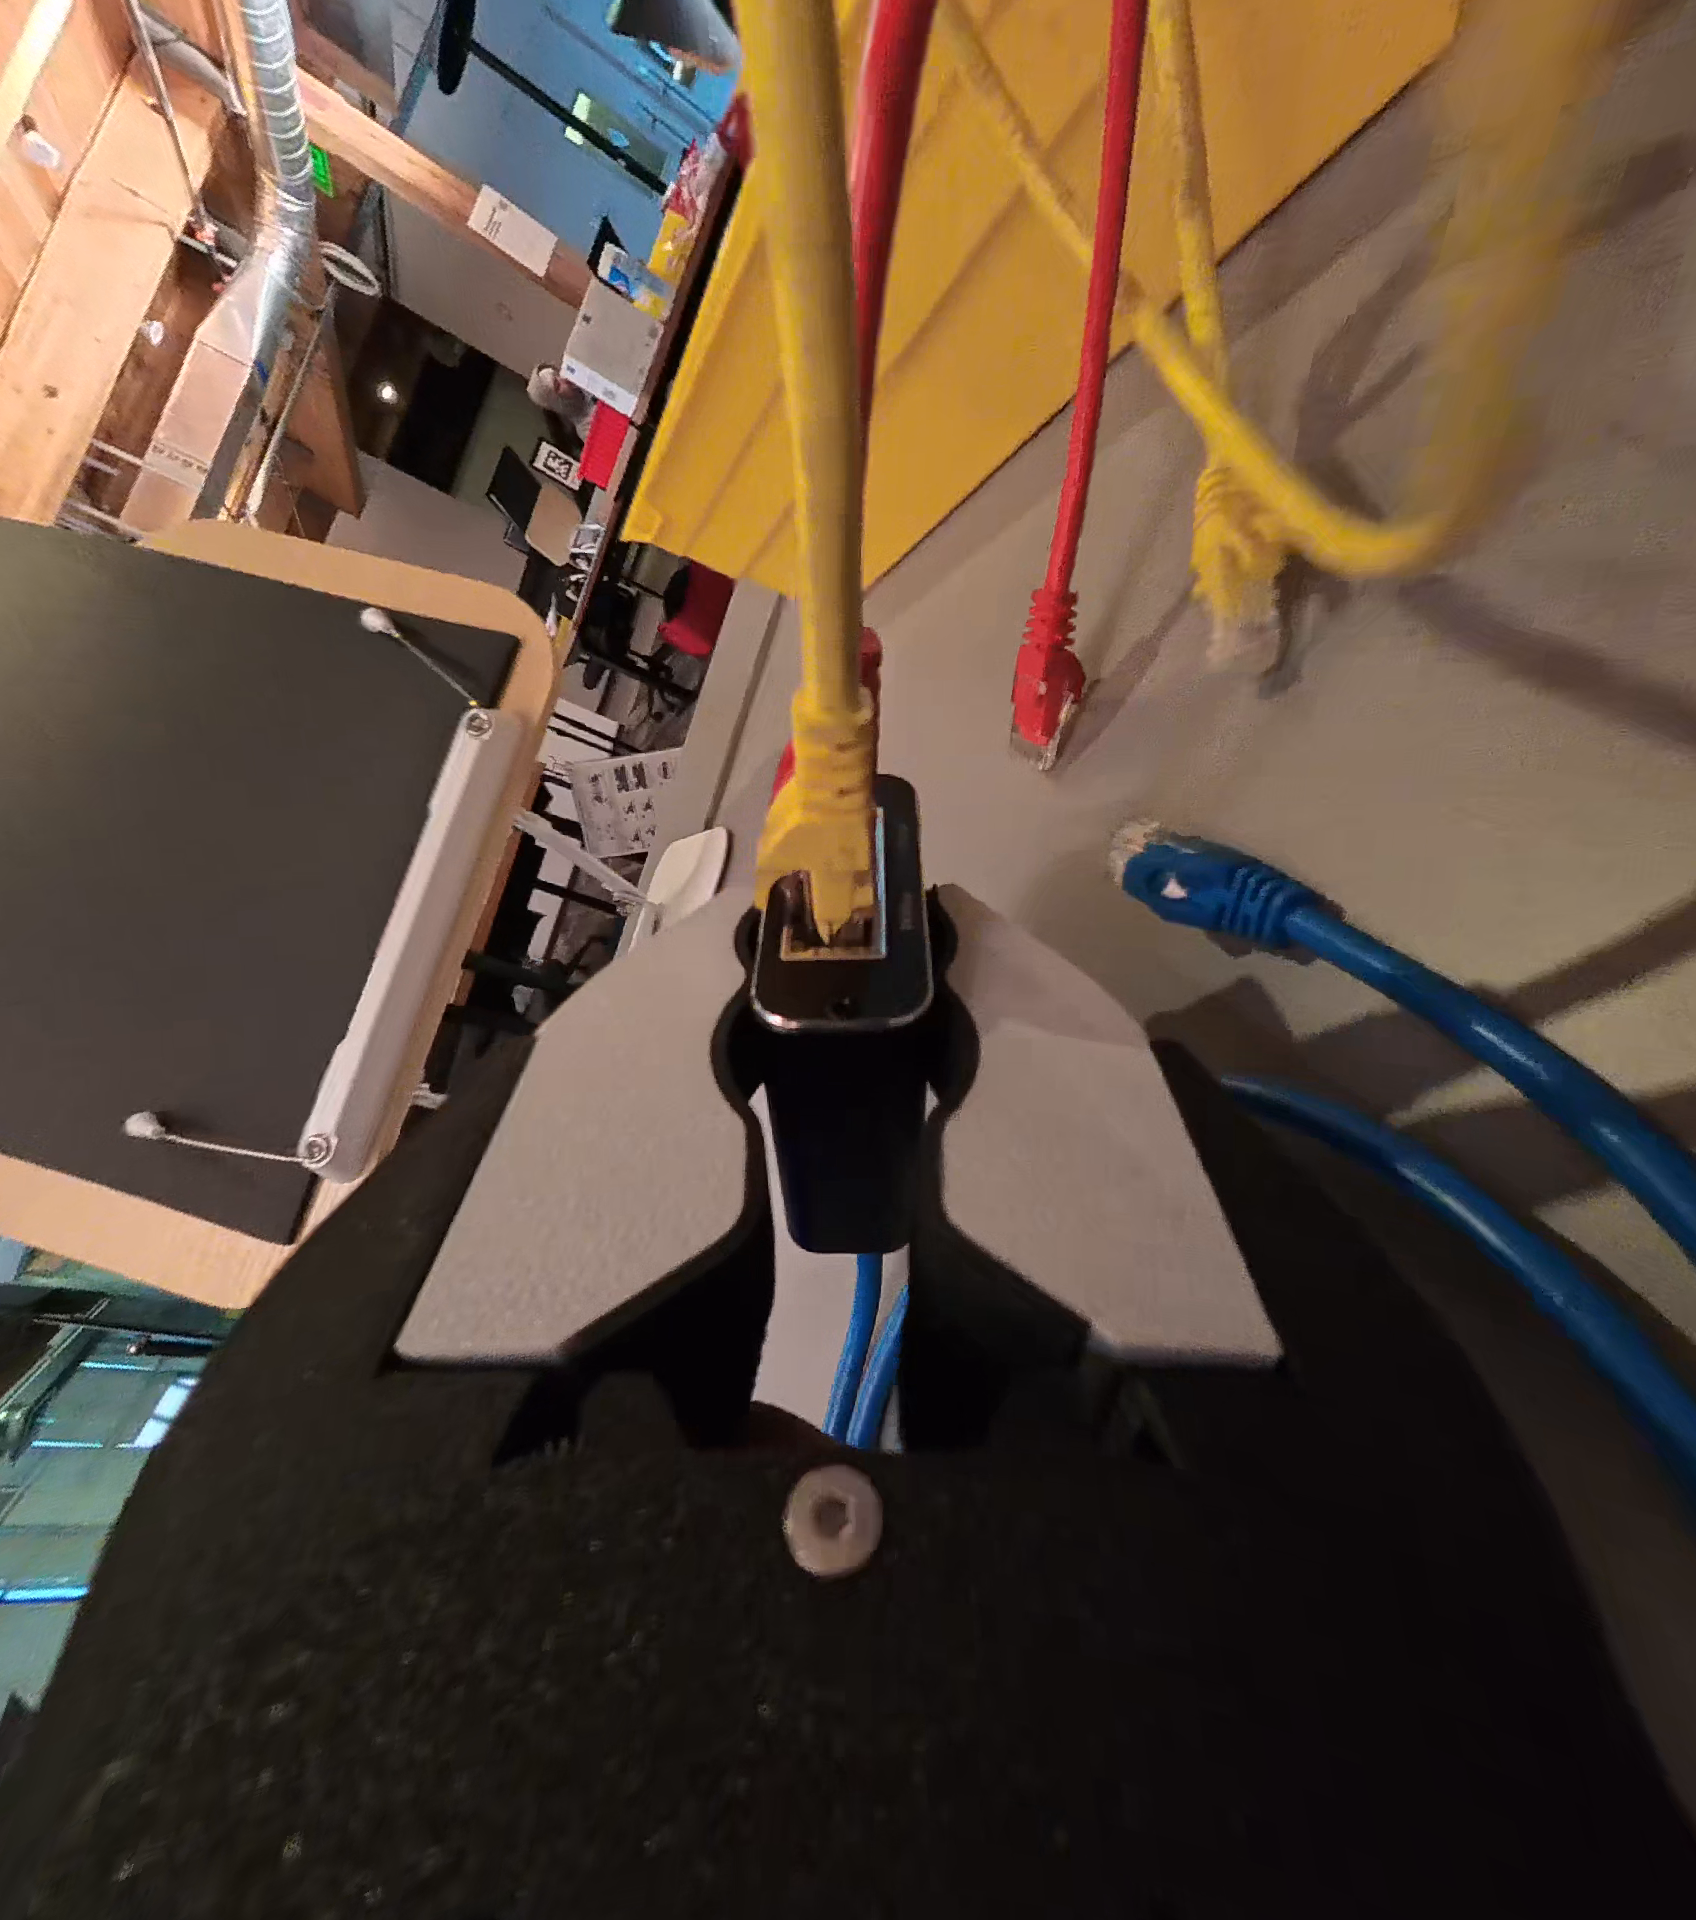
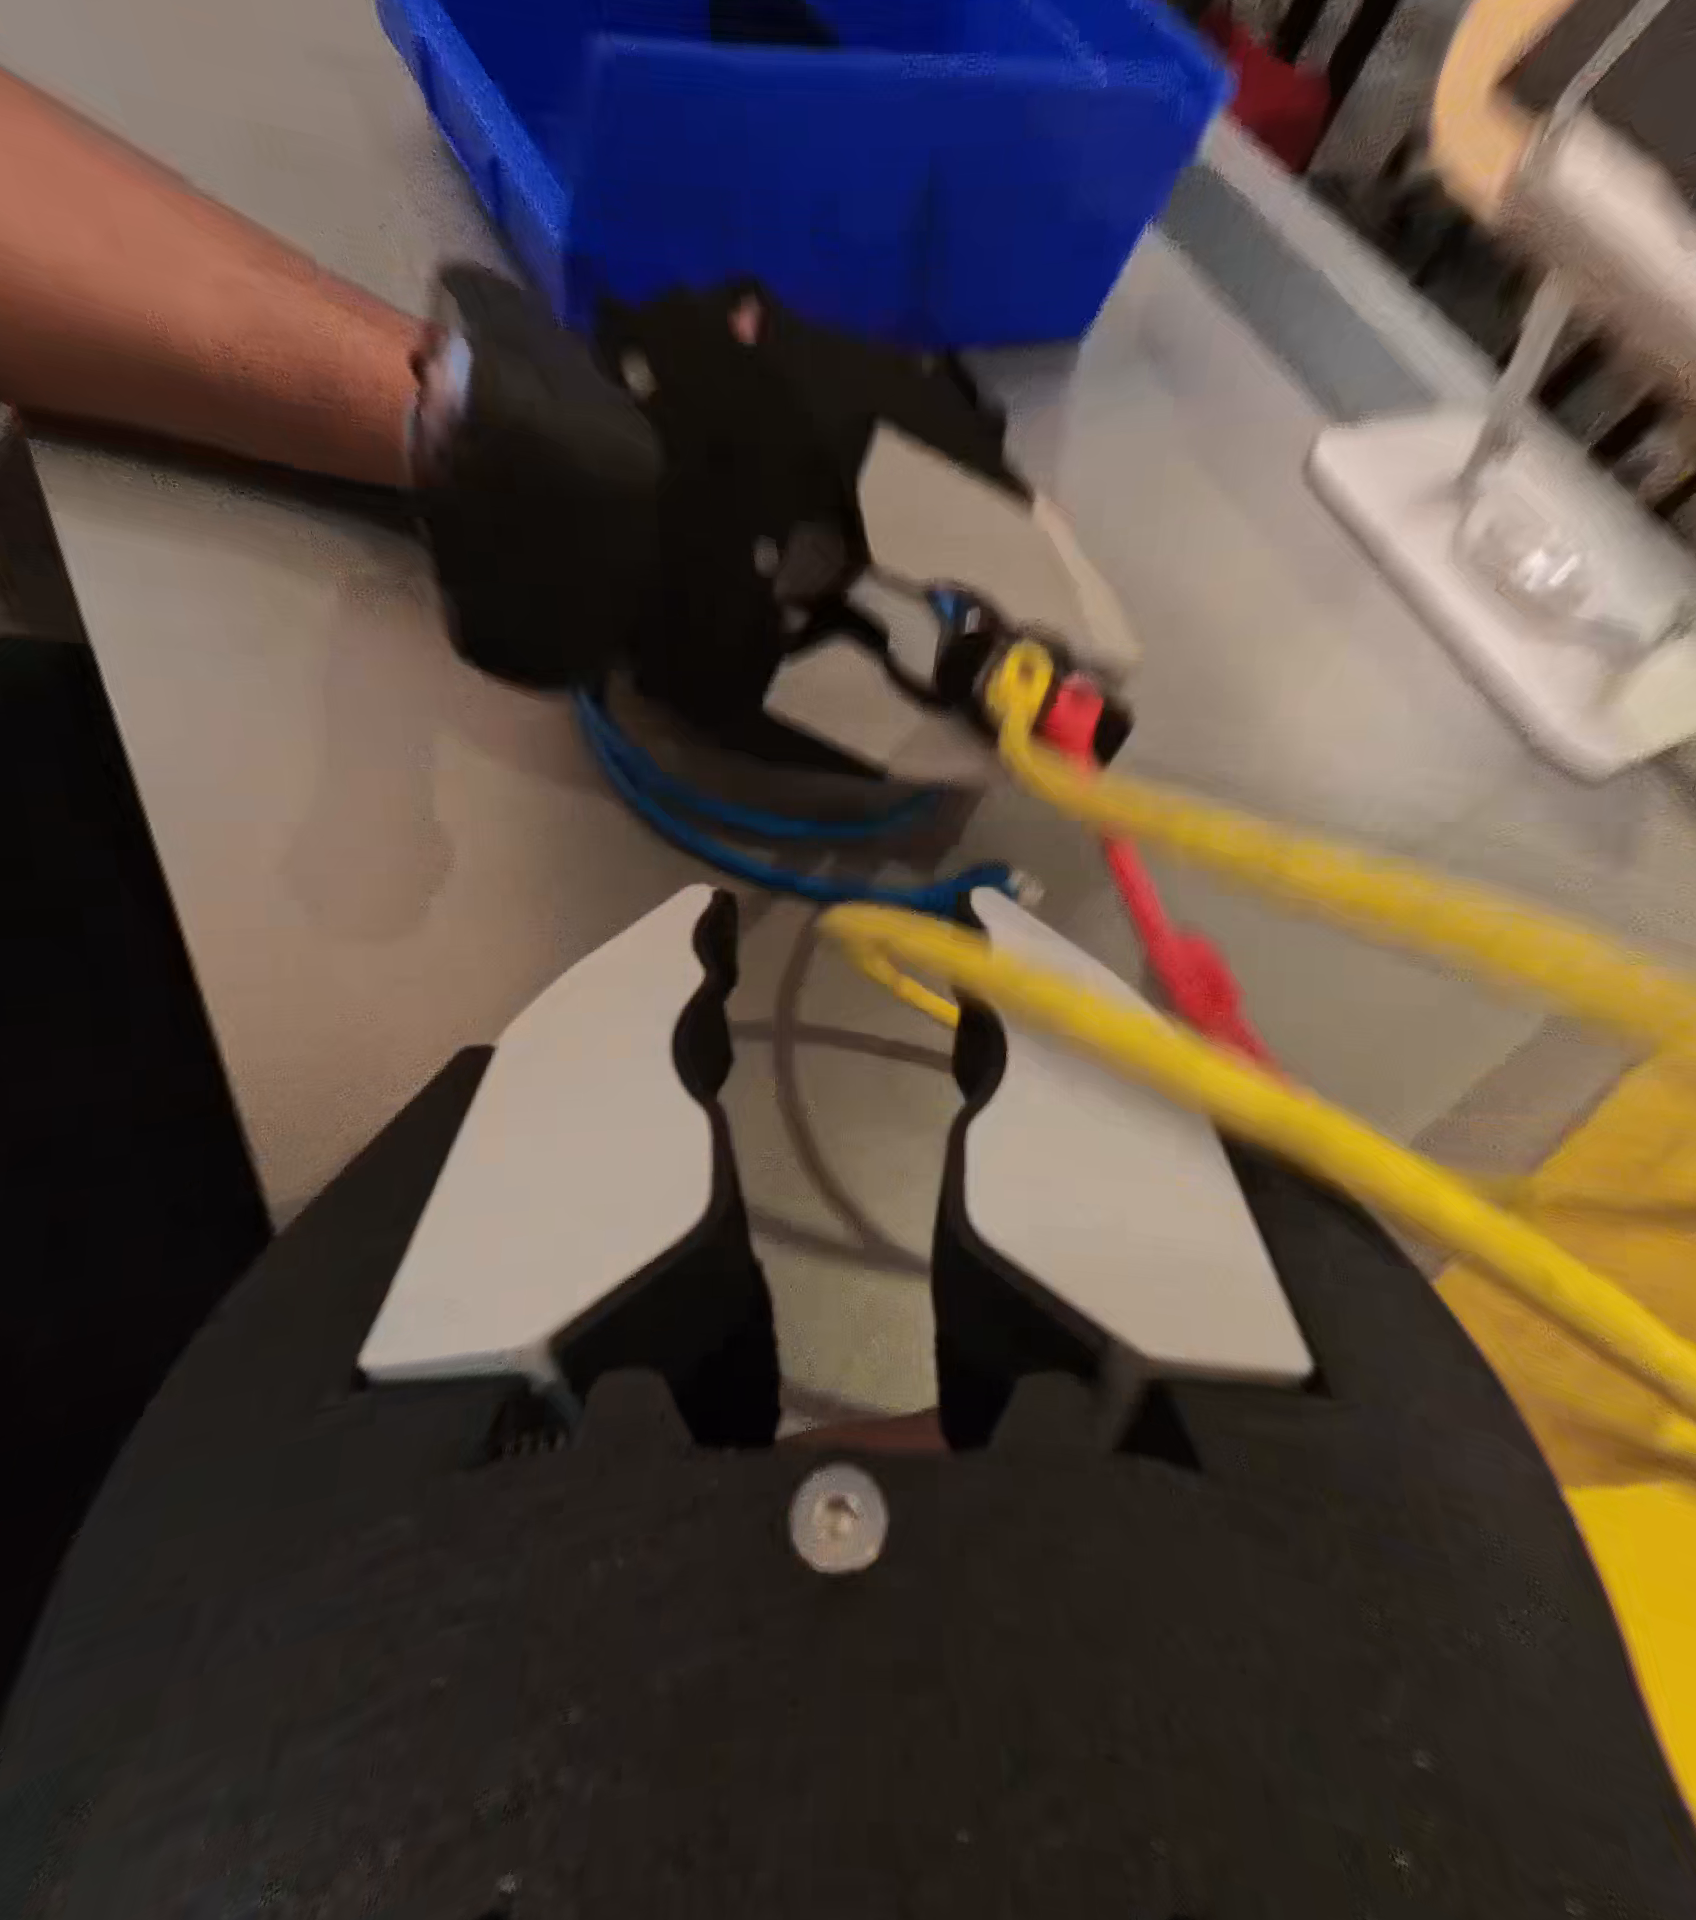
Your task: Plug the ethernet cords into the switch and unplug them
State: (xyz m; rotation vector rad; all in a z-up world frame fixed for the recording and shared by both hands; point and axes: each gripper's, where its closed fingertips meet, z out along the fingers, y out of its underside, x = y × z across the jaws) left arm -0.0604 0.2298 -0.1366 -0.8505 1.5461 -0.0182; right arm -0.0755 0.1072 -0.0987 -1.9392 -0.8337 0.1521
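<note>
Grey table (image 1: pixel 1446 779); switch (image 1: pixel 839 977) lengthwise between left fingers (image 1: pixel 636 1122).

Colours of the scene. The small box-shaped plastic switch (image 1: pixel 839 997) is glossy black with a silvery edge line. The plugged round ethernet cord (image 1: pixel 828 468) and its moulded connector boot are yellow; a second yellow cord (image 2: pixel 1239 1101) crosses the right wrist view. The loose thin cord with ribbed boot (image 1: pixel 1083 416) is red, its plug tip clear. The thick looping cord (image 1: pixel 1498 1060) is blue. The flat table top (image 1: pixel 1446 779) is pale grey. The open plastic bin (image 2: pixel 823 187) is saturated blue; the ribbed plastic bin (image 1: pixel 927 343) is yellow. The left gripper (image 1: pixel 842 987) and right gripper (image 2: pixel 844 966) have matt black bodies with light grey finger plates. The glove on the person's hand (image 2: pixel 532 488) is black.
</note>
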